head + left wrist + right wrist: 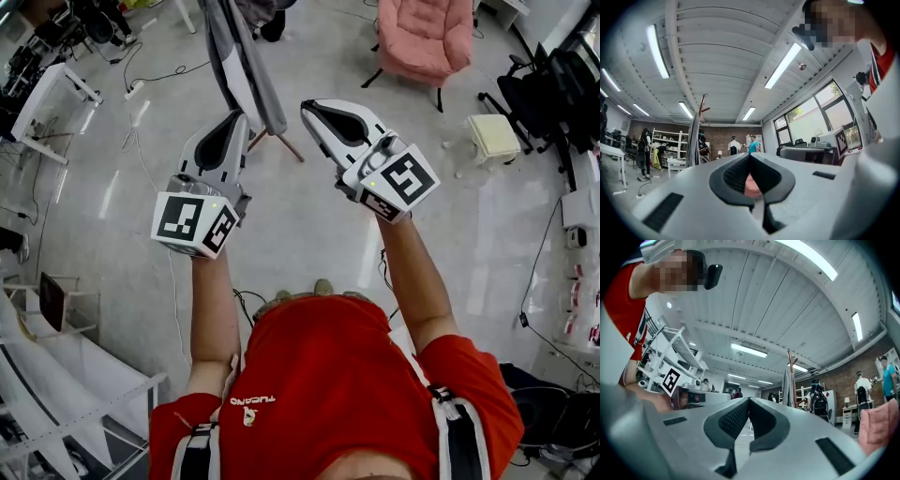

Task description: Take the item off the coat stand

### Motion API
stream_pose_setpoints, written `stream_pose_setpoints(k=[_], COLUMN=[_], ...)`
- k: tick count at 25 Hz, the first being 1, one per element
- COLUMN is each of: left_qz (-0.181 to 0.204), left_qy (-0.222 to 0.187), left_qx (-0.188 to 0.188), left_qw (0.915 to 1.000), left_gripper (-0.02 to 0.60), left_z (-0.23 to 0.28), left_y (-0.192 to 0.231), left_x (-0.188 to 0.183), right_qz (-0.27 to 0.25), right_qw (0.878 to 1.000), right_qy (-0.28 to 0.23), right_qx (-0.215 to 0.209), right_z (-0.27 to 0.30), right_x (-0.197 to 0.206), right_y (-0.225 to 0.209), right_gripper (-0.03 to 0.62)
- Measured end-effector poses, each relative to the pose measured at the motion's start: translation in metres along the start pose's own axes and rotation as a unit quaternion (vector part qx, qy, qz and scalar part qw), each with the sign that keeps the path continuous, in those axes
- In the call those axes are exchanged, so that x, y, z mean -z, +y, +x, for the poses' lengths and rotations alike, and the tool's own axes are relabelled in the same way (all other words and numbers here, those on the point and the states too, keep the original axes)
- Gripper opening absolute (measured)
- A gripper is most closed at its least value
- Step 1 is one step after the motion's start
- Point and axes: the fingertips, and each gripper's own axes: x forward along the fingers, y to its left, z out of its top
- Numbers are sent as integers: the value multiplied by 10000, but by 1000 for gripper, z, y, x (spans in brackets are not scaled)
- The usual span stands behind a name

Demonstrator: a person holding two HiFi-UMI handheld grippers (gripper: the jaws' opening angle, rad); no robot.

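Observation:
A grey garment [240, 58] hangs on the wooden coat stand, whose legs [284, 142] spread on the floor ahead of me. In the head view my left gripper [241, 117] is held up just in front of the garment's lower edge, apart from it. My right gripper [307, 107] is level with it, a little to the right of the stand. Both point forward with jaws together and nothing between them. The left gripper view has the stand's pole [701, 111] and garment [694, 140] far off at the left. In the right gripper view the garment [787, 388] hangs right of centre.
A pink armchair [424, 37] stands beyond the stand, a cream stool [492, 137] to its right, black office chairs [553, 89] at the far right. A white table [49, 101] and floor cables lie at the left. Several people stand in the background [734, 146].

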Motion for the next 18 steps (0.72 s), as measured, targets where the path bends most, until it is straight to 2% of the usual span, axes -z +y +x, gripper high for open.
stream_pose_setpoints(k=[7, 14, 18], left_qz=[75, 62, 30], left_qy=[-7, 21, 35], left_qx=[-190, -275, -286], left_qw=[9998, 9996, 9996], left_gripper=[9, 9, 9], left_z=[23, 51, 70], left_y=[-5, 5, 23], left_x=[0, 7, 17], right_qz=[48, 159, 248], right_qw=[9995, 9990, 9988], right_qy=[8, 13, 113], right_qx=[-303, -421, -402], right_z=[-3, 5, 21], right_x=[-1, 10, 26], right_y=[-26, -52, -75], right_gripper=[26, 36, 119])
